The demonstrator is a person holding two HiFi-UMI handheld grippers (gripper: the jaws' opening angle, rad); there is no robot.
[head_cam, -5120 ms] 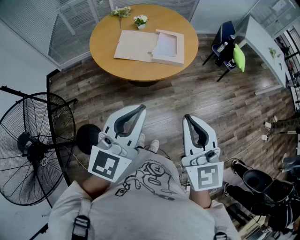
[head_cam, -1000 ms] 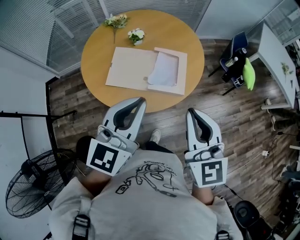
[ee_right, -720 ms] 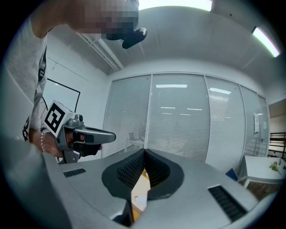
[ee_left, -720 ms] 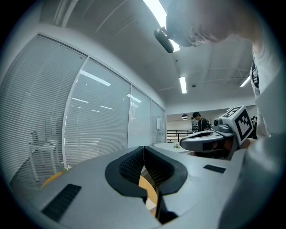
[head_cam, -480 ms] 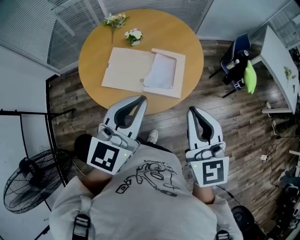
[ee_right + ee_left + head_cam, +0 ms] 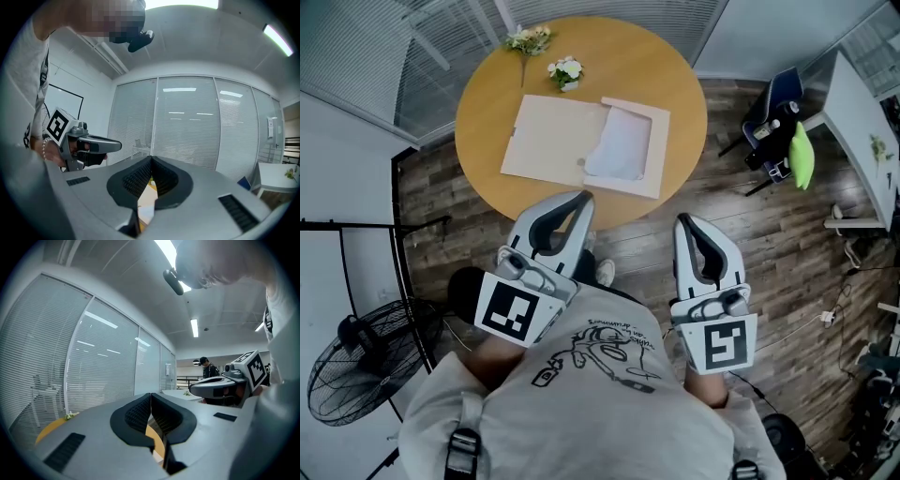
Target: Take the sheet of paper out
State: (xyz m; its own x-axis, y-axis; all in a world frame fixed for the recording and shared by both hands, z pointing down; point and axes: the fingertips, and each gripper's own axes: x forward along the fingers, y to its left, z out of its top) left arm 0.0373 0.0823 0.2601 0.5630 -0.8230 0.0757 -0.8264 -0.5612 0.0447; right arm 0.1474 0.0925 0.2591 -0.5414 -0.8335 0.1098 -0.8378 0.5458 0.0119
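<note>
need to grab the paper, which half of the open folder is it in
The right half, the tray with the raised rim: the white sheet of paper lies in it. The left half is bare.

The round orange wooden desk (image 6: 487, 122) lies nearer in the head view than some seconds ago and fills more of the upper part. The tip of the left hand-held gripper (image 6: 583, 197) now overlaps the near edge of the desk, and the right hand-held gripper (image 6: 682, 220) is just beside that edge. Before, both were over the dark wooden floor (image 6: 787, 244), well apart from the desk. The black standing fan (image 6: 356, 370) now sits lower at the left.
</note>
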